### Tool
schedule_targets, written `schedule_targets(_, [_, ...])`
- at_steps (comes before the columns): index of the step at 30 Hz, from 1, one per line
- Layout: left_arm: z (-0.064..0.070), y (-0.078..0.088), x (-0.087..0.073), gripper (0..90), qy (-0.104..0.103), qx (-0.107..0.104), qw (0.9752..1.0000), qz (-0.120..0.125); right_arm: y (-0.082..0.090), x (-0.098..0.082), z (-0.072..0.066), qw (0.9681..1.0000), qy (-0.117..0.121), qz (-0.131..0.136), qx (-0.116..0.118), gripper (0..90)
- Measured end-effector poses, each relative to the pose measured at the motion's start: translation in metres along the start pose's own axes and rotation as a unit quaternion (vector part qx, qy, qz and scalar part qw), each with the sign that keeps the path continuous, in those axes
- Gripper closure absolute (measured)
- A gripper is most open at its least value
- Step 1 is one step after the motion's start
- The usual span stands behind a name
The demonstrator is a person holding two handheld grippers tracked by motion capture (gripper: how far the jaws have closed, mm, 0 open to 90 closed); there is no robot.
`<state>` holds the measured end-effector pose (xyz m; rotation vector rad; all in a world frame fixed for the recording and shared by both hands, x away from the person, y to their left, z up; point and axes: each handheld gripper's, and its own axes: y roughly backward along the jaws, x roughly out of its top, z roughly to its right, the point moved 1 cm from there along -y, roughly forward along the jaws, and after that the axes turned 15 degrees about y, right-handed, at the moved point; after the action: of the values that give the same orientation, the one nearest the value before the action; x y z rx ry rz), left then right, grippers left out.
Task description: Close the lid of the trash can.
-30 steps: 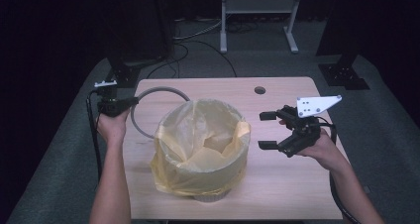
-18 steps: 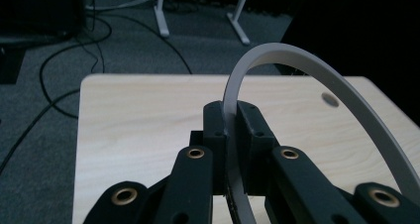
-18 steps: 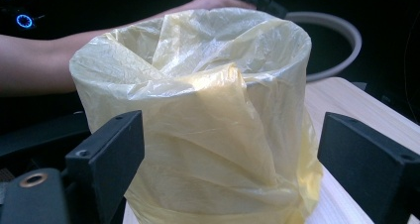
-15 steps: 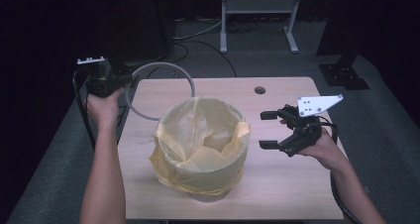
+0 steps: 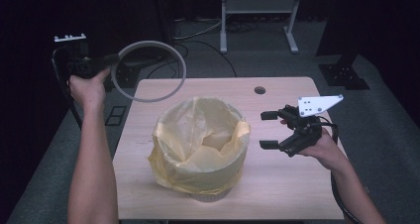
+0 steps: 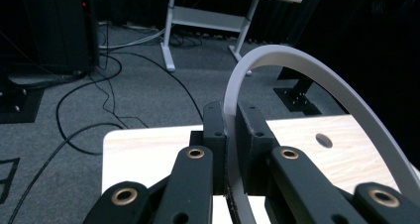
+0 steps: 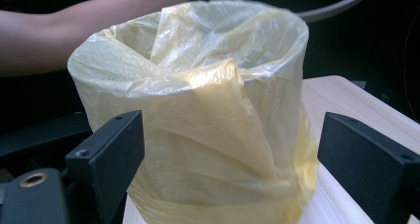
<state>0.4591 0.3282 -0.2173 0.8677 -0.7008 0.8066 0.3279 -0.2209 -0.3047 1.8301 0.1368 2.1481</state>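
A small bin lined with a yellow plastic bag (image 5: 200, 144) stands in the middle of the wooden table (image 5: 297, 184). My left gripper (image 5: 115, 60) is raised above the table's far left corner, shut on a thin white ring (image 5: 148, 42) that hangs in the air. In the left gripper view the jaws (image 6: 230, 120) pinch the ring's band (image 6: 297, 60) edge-on. My right gripper (image 5: 262, 130) hovers open just right of the bag, with nothing in it. In the right gripper view its two jaws (image 7: 237, 149) frame the bag (image 7: 198, 110) without touching it.
A round hole (image 5: 259, 90) sits in the table's far edge. Behind the table are a white desk frame (image 5: 257, 6), floor cables (image 5: 198, 33) and a dark stand base (image 5: 344, 75). Grey carpet surrounds the table.
The left hand has lifted the ring off the table, up and toward the far left. The right gripper and the bag have stayed in place.
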Motion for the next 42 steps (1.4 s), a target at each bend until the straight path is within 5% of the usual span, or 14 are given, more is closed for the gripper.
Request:
schedule_targets(6, [0.009, 0.010, 0.007, 83.5, 0.016, -0.033, 0.9993, 0.000, 0.000, 0.001, 0.000, 1.0000, 0.000, 0.000, 0.000, 9.6])
schedule_targets(16, [0.040, 0.018, -0.008, 83.5, 0.030, -0.107, 0.9930, -0.042, 0.003, 0.004, 0.001, 1.0000, 0.002, -0.002, -0.003, 9.6])
schedule_targets(17, [0.047, 0.019, -0.012, 83.5, 0.028, -0.123, 0.9906, -0.053, 0.003, 0.004, 0.001, 1.0000, 0.003, -0.003, -0.004, 9.6])
schedule_targets(20, [0.055, 0.021, -0.017, 83.5, 0.023, -0.135, 0.9886, -0.062, 0.004, 0.005, 0.001, 1.0000, 0.004, -0.004, -0.004, 9.6])
schedule_targets(29, [0.094, 0.026, -0.043, 83.5, -0.022, -0.178, 0.9764, -0.121, 0.004, 0.009, 0.000, 1.0000, 0.007, -0.004, -0.006, 9.6])
schedule_targets(42, [0.123, 0.015, -0.080, 83.4, -0.061, -0.201, 0.9598, -0.186, 0.007, 0.013, 0.001, 0.9999, 0.011, -0.005, -0.007, 9.6])
